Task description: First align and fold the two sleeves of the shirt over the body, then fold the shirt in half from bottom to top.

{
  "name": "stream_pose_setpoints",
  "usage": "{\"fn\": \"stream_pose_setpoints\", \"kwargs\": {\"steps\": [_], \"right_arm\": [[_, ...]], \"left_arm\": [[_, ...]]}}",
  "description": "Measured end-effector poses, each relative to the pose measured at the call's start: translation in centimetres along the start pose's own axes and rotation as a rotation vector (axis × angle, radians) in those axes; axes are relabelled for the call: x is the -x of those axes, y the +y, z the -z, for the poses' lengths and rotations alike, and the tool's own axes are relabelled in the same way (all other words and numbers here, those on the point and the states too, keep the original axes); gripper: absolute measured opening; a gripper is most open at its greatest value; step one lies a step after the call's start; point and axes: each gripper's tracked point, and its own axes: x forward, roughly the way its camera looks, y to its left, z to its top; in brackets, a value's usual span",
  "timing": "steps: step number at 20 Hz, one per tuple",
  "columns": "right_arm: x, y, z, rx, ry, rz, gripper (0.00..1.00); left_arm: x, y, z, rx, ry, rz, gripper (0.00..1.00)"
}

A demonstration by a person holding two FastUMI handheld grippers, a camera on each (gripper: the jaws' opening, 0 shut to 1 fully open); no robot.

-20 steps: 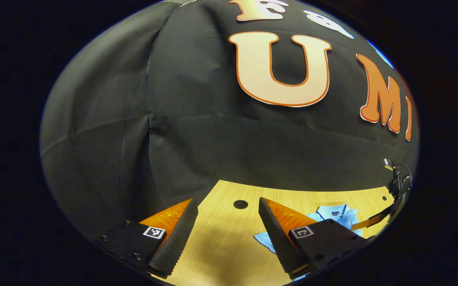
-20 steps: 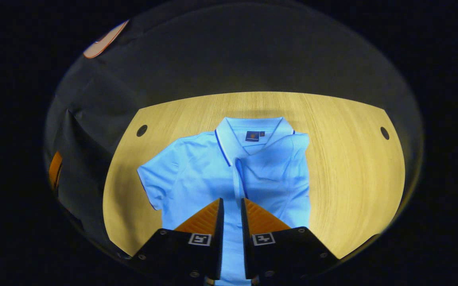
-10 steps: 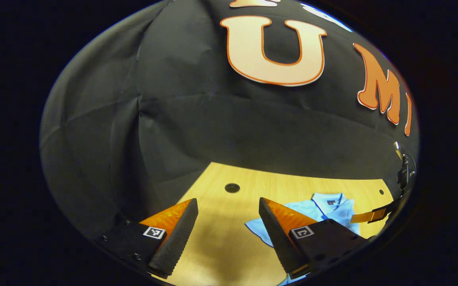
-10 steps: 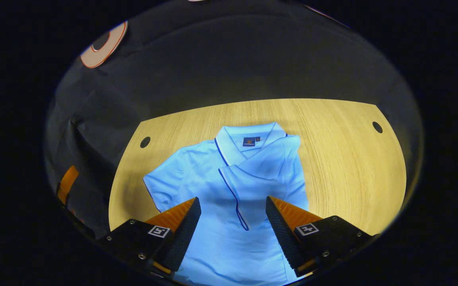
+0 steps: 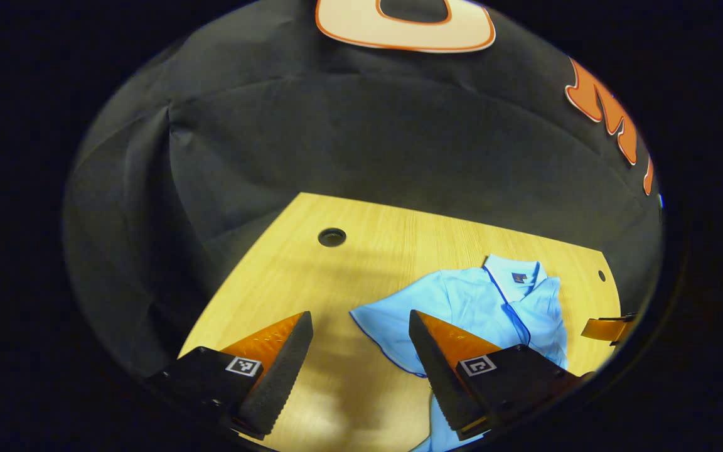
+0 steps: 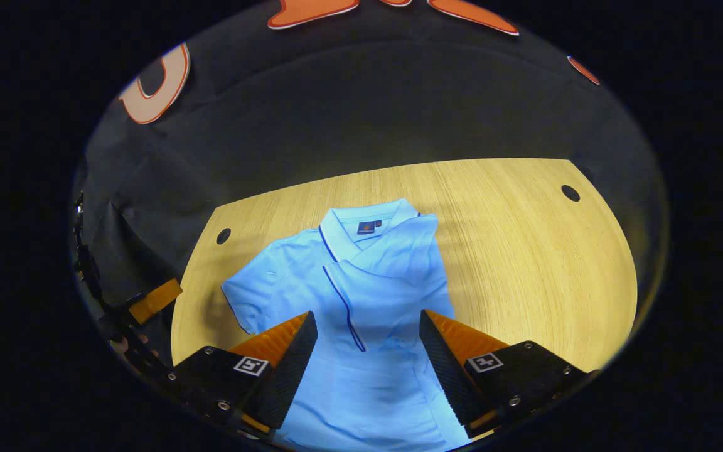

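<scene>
A: Left gripper view first. What have we got?

B: The left gripper (image 5: pixel 360 370) has its fingers spread wide, holding nothing, over bare desk (image 5: pixel 311 276) near the desk's left edge. The shirt (image 5: pixel 462 307) lies ahead and to the right of those fingers, collar toward the desk's far edge. Its flat sleeve (image 5: pixel 386 329) reaches out toward the gap between the fingers, with its hem just behind the right finger's tip.

A: And the right gripper view?

B: The right gripper (image 6: pixel 366 364) is spread wide too, empty, above the shirt's (image 6: pixel 342 295) lower body. The shirt's long axis runs from the near edge of the desk (image 6: pixel 524 251) to the far edge, roughly in line with this gripper. One sleeve is already folded over the chest (image 6: pixel 393 276); the other sleeve (image 6: pixel 255 295) lies flat toward the desk's left edge. The left gripper's finger shows at that left edge (image 6: pixel 154 300).

A: So which hand takes the next fold?

B: I'd say the left. It is nearer the flat sleeve, which sits ahead and slightly right of its fingers and would need carrying across the long axis toward the folded one.
</scene>
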Motion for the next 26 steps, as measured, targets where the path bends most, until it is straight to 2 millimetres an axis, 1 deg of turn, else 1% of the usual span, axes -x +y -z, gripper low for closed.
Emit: {"fn": "stream_pose_setpoints", "kwargs": {"steps": [3,5,7,9,13,17,18,19,20,21,22,23,24,25,26], "right_arm": [[0.4,-1.6,0.4,-0.027,0.0,0.013,0.99],[0.7,-2.7,0.8,-0.047,0.004,0.021,0.99],[0.6,-3.7,1.4,-0.065,0.015,0.028,0.99],[0.6,-4.7,2.0,-0.072,0.026,0.038,0.99],[0.5,-5.9,2.6,-0.089,0.038,0.043,0.99],[0.6,-6.5,2.5,-0.091,0.04,0.044,0.99],[0.6,-6.6,2.5,-0.09,0.039,0.041,0.99],[0.6,-6.7,2.4,-0.09,0.037,0.041,0.99],[0.5,-6.7,2.5,-0.089,0.039,0.038,0.99],[0.6,-6.6,2.5,-0.09,0.039,0.034,0.99],[0.6,-6.6,2.6,-0.092,0.042,0.031,0.99],[0.6,-6.5,2.7,-0.093,0.042,0.025,0.99],[0.6,-6.4,2.7,-0.096,0.045,0.022,0.99],[0.5,-6.4,2.9,-0.098,0.048,0.015,0.99],[0.4,-6.4,3.0,-0.1,0.05,0.012,0.99]], "left_arm": [[-2.4,-1.0,1.5,-0.019,0.057,-0.005,1.0],[-4.0,-1.3,2.8,-0.026,0.101,-0.016,1.0],[-5.3,-1.1,4.1,-0.034,0.139,-0.032,0.99],[-6.2,-0.8,5.0,-0.042,0.167,-0.051,0.99],[-7.4,-0.8,6.9,-0.033,0.223,-0.066,1.0],[-7.6,-1.0,8.1,0.004,0.252,-0.08,0.99],[-7.3,-1.0,8.2,0.016,0.257,-0.083,1.0],[-7.7,-1.0,8.2,0.019,0.249,-0.086,1.0],[-7.4,-1.1,8.3,0.015,0.254,-0.085,0.99],[-7.6,-1.4,8.1,0.007,0.252,-0.078,0.99],[-7.7,-1.5,8.2,0.0,0.254,-0.072,0.97],[-7.7,-1.7,8.1,-0.001,0.251,-0.067,0.99],[-7.7,-1.8,8.0,-0.003,0.252,-0.065,0.84],[-8.0,-2.0,7.9,-0.007,0.247,-0.055,0.84],[-7.8,-2.3,7.8,-0.006,0.242,-0.052,0.67]]}}
